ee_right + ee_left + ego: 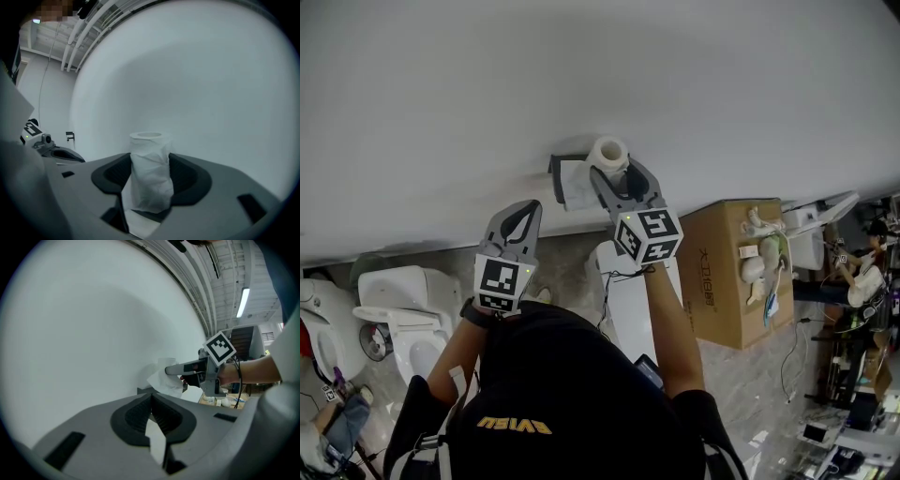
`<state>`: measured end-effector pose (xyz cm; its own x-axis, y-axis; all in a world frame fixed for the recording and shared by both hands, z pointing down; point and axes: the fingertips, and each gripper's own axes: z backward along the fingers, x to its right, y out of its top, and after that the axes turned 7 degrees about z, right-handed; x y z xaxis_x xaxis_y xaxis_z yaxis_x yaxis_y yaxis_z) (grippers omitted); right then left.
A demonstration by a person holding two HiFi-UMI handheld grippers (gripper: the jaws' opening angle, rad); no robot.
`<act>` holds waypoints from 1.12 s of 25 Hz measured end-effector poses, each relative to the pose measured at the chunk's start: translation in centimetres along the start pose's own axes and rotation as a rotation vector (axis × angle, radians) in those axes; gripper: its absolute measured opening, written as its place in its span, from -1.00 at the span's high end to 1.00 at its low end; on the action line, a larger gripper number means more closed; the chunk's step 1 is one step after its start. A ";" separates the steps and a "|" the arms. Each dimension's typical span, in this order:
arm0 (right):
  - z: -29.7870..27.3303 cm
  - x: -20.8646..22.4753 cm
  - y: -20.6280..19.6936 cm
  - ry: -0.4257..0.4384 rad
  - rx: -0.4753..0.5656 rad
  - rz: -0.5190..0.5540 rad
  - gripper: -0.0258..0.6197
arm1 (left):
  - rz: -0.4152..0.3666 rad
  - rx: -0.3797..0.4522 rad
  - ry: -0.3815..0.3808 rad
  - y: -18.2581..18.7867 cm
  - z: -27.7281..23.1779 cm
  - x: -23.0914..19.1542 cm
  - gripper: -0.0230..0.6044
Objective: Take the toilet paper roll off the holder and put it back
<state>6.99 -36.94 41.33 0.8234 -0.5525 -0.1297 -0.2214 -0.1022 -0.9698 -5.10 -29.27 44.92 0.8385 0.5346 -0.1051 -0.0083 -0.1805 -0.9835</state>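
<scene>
My right gripper (615, 171) is shut on the white toilet paper roll (607, 151), which it holds close to the white wall. In the right gripper view the roll (149, 174) stands upright between the dark pads, its wrap crumpled. The dark holder bracket (555, 172) is fixed to the wall just left of the roll, with a loose white sheet (577, 187) hanging by it. My left gripper (525, 210) hovers lower left of the holder, shut and holding nothing. In the left gripper view its jaws (151, 399) meet, and the right gripper (174, 371) with the roll shows beyond them.
White toilets (405, 309) stand on the floor at the lower left. A cardboard box (727, 281) with small items on top sits at the right, beside a white unit (628, 305). Cluttered gear fills the far right. The wall (581, 75) spans the whole top.
</scene>
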 end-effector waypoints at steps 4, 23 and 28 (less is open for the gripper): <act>0.0 0.0 0.0 -0.005 -0.003 -0.007 0.15 | 0.005 -0.002 0.005 -0.1 0.4 -0.3 0.89; 0.3 0.0 -1.2 -0.054 -0.030 0.055 0.08 | 0.027 -0.005 0.047 -0.6 2.0 -1.4 0.89; 1.1 0.1 -0.9 -0.050 -0.021 0.045 0.08 | 0.025 -0.006 0.061 -0.9 2.2 -1.5 0.89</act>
<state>7.85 -36.01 41.94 0.8374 -0.5148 -0.1840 -0.2693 -0.0954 -0.9583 -7.54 -28.06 45.64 0.8696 0.4789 -0.1203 -0.0262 -0.1984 -0.9798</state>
